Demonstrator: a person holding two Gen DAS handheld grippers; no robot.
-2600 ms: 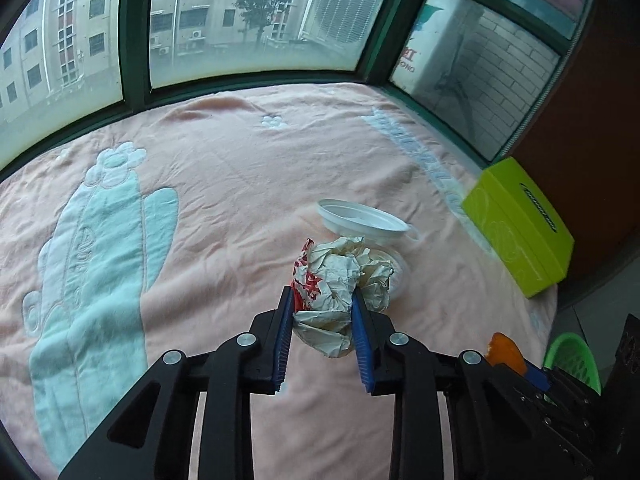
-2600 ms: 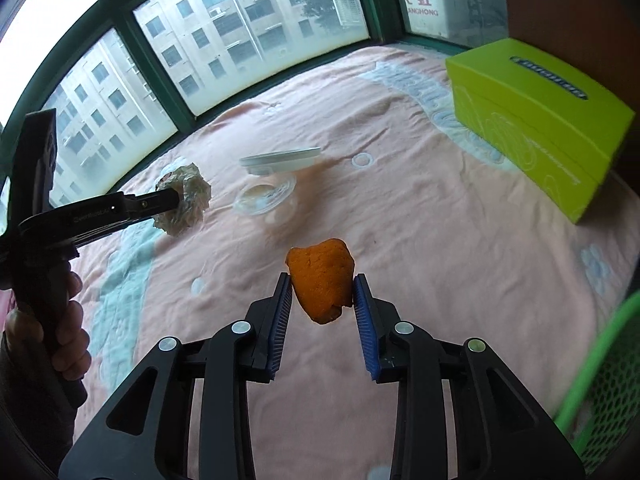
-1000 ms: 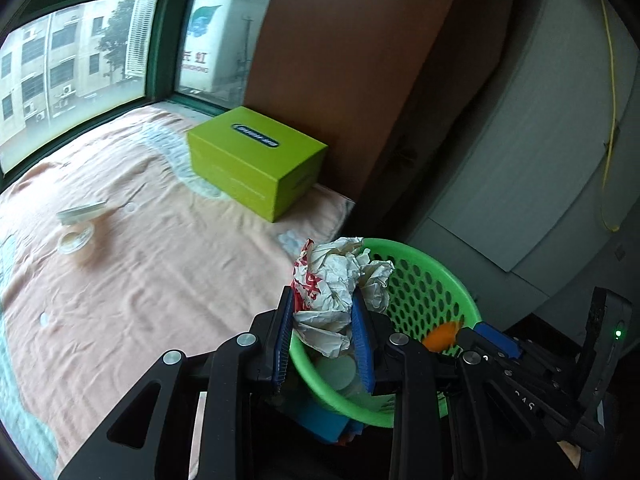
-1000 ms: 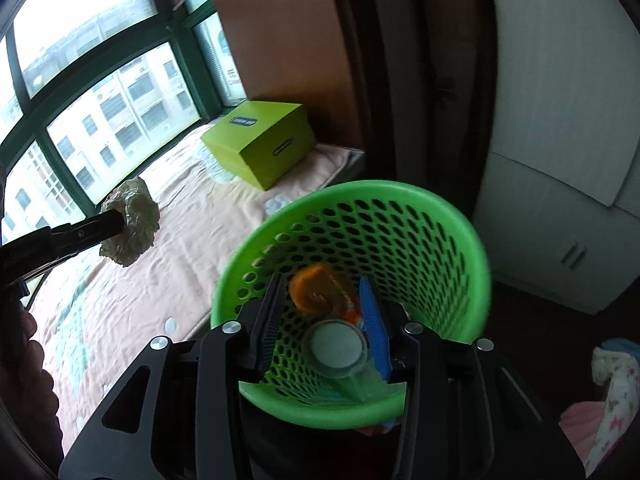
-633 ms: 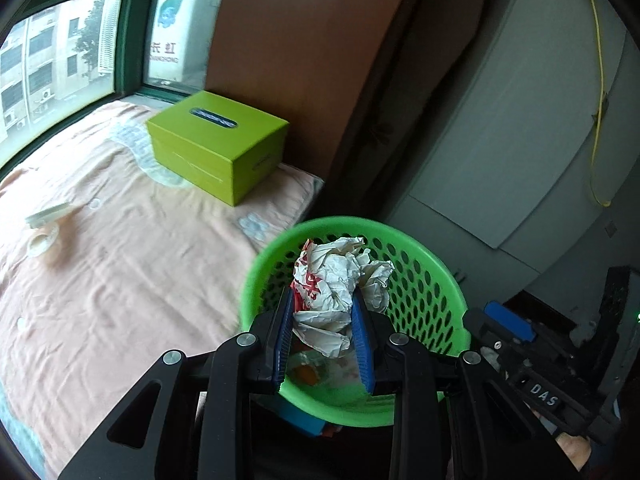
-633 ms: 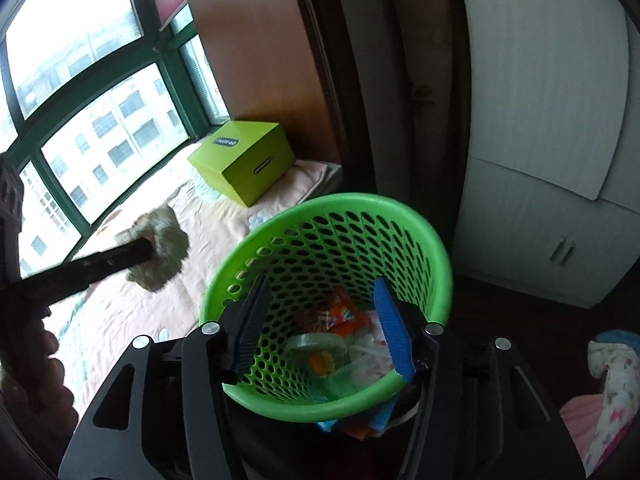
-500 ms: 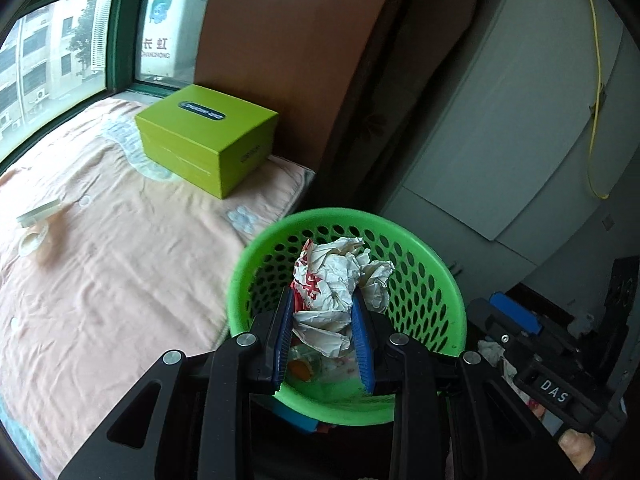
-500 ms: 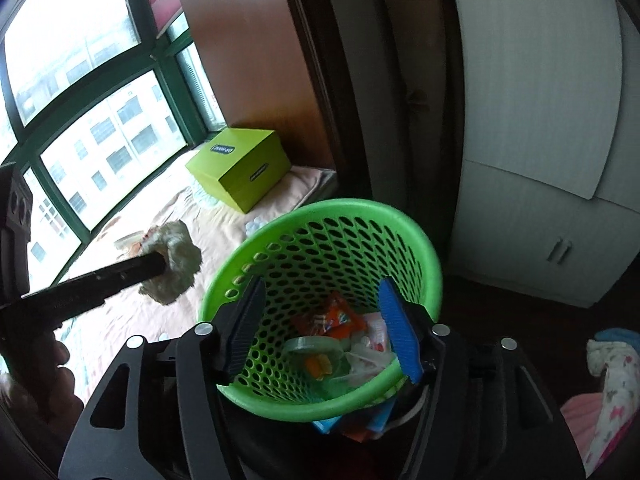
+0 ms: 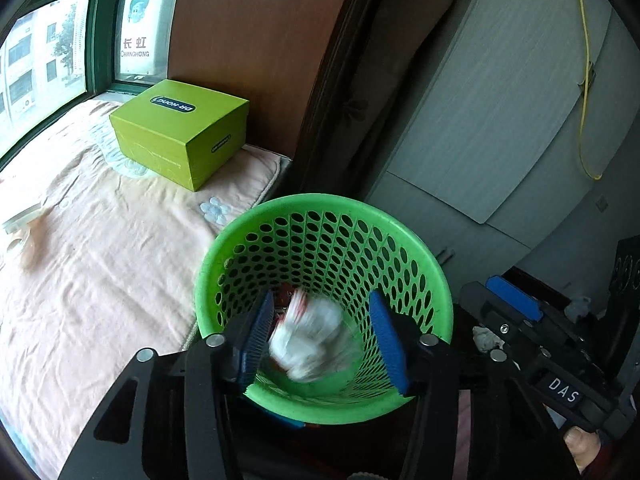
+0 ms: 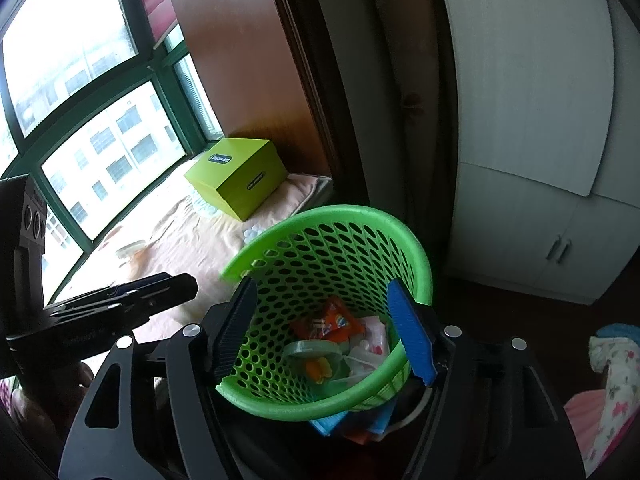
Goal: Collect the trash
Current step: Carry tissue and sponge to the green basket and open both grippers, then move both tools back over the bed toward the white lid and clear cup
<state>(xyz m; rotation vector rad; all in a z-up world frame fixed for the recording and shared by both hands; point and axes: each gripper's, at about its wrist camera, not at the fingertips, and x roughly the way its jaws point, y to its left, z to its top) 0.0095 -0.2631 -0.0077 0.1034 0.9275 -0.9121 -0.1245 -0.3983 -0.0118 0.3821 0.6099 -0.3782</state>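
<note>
A green mesh basket (image 9: 332, 200) stands on the floor by the bed. My left gripper (image 9: 321, 296) hangs over it with its jaws opening. A crumpled white and red paper ball (image 9: 312, 336) is a blur between the pads, touching neither, inside the basket. My right gripper (image 10: 320, 282) is also over the basket (image 10: 340, 210), jaws opening with nothing between them. Below it lie an orange wrapper (image 10: 332, 324), a clear lid (image 10: 308, 350) and an orange peel (image 10: 318, 368). The left gripper (image 10: 160, 288) shows at the left of the right wrist view.
A lime-green box (image 9: 180, 128) sits on the pink blanket (image 9: 100, 260) near the window. A grey wardrobe (image 9: 480, 120) stands behind the basket. A plastic lid (image 9: 20, 216) lies far left on the blanket. Floral cloth (image 10: 616, 360) lies on the floor at right.
My left gripper moved over the basket, its jaws parted and the paper ball dropped out. My right gripper's jaws widened and the orange peel now lies in the basket.
</note>
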